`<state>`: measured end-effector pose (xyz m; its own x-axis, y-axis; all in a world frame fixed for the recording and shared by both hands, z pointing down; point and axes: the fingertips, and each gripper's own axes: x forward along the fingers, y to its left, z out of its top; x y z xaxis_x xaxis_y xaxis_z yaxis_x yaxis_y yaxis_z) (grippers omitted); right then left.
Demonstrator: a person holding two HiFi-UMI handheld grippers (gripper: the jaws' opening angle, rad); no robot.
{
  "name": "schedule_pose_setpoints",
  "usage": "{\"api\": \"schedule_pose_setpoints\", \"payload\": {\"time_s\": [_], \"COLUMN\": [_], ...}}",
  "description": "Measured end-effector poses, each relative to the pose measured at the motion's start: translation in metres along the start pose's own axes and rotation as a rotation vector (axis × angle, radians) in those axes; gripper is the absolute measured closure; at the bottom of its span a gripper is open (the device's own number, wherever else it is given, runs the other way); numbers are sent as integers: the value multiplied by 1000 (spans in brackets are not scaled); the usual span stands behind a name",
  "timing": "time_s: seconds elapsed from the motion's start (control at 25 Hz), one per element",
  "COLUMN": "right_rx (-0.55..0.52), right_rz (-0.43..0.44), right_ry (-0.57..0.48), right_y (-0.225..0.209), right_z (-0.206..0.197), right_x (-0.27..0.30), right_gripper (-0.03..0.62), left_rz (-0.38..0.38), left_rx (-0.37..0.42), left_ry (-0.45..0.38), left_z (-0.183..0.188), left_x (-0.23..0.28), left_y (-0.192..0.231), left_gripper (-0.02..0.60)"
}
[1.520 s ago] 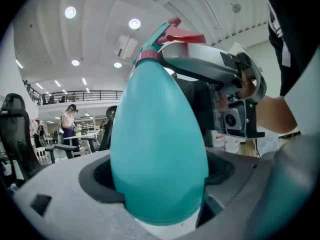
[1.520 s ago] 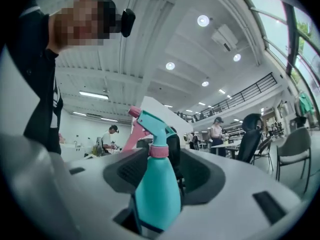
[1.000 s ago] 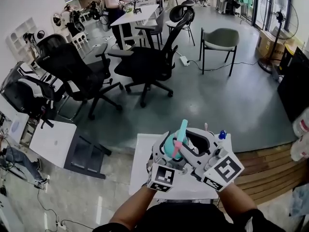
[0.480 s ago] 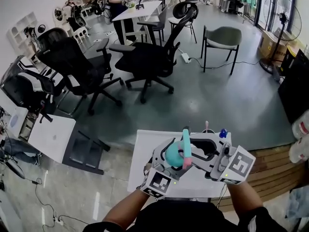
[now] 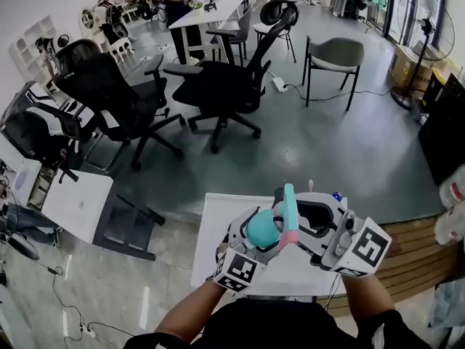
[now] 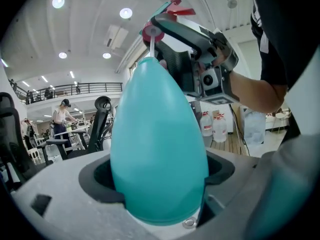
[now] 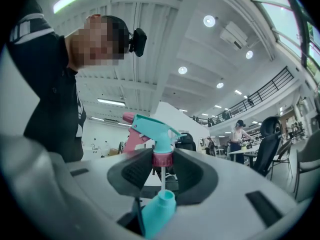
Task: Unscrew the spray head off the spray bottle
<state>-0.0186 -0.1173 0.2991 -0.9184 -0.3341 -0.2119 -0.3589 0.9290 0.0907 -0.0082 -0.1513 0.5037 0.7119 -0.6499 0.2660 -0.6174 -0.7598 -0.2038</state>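
Note:
The teal egg-shaped bottle is held over the white table, my left gripper shut round its body. My right gripper is shut on the pink collar of the teal and pink spray head. The head is off the bottle. Its thin white dip tube shows bare between the collar and the open bottle neck, still reaching into it. In the left gripper view the spray head stands above the bottle's tip, with the right gripper around it.
Black office chairs and a grey chair stand on the grey floor beyond the table. A fan and water jugs are at the right, by a wooden platform. Small items sit at the table's far edge.
Both grippers have shifted slightly right and nearer me. The spray head has turned more upright and now stands clear above the bottle.

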Motion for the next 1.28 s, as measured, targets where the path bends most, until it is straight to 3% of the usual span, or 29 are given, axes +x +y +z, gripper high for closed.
{"api": "schedule_pose_setpoints", "payload": {"time_s": [0.72,0.96,1.28], "right_rx": [-97,-76,-19], "right_rz": [-70,-98,-158], "right_ry": [-90,-71,-19], "right_y": [-5,-12,-25], "right_z": [52,35,-7], "right_x": [-9,-12,-16], "right_gripper": [459,459,458], "left_rz": [41,74,172], "left_rx": [-46,-65,-71], "left_ry": [175,158,84], "left_z": [-97,-96,-63], "left_x": [13,11,-5], "left_y": [7,17,57], "left_gripper": [130,129,129]}}
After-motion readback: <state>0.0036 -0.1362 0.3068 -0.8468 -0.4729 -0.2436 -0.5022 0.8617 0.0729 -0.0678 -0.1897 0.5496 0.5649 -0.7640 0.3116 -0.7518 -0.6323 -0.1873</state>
